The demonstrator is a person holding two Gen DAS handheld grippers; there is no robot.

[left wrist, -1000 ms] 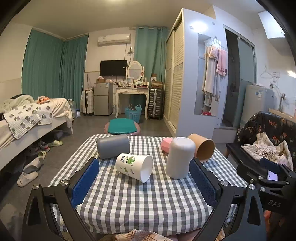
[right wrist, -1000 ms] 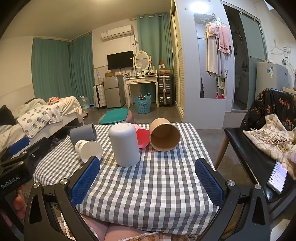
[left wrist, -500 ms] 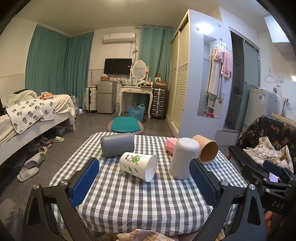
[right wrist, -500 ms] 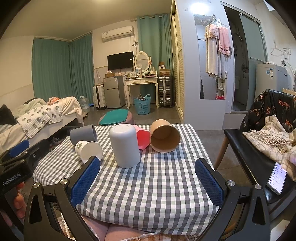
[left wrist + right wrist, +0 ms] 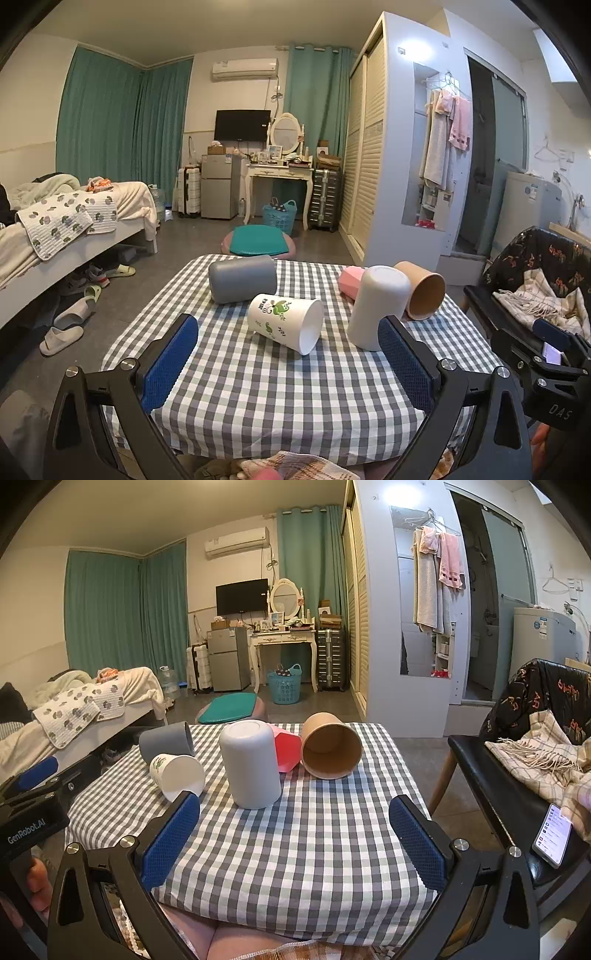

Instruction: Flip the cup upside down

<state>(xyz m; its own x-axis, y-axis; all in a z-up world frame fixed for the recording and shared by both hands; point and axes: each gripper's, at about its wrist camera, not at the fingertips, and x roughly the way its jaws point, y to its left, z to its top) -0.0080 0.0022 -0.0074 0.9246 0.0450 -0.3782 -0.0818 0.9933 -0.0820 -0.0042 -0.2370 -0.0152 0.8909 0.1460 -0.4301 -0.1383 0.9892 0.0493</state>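
A small table draped in a grey-and-white checked cloth carries 5 cups; the white cup stands upside down, base uppermost, right of centre in the left wrist view and near the middle of the cloth in the right wrist view; just behind it lies a pink cup on its side, and touching that or just beside it lies a brown paper cup with its mouth turned toward the cameras. To the left a grey cup lies on its side near the far edge; in front of it, close or touching, lies a white cup printed with green leaves, its mouth facing the near right.

The left gripper hovers above the near edge of the cloth with its blue-padded fingers spread wide, holding nothing; the leaf-printed cup sits beyond the gap between them, well apart from both pads. The right gripper likewise hangs over the near part of the table, fingers wide apart and empty, the upturned white cup ahead of it and slightly left. A black chair with a fringed plaid blanket stands to the right of the table; a phone rests on its seat.
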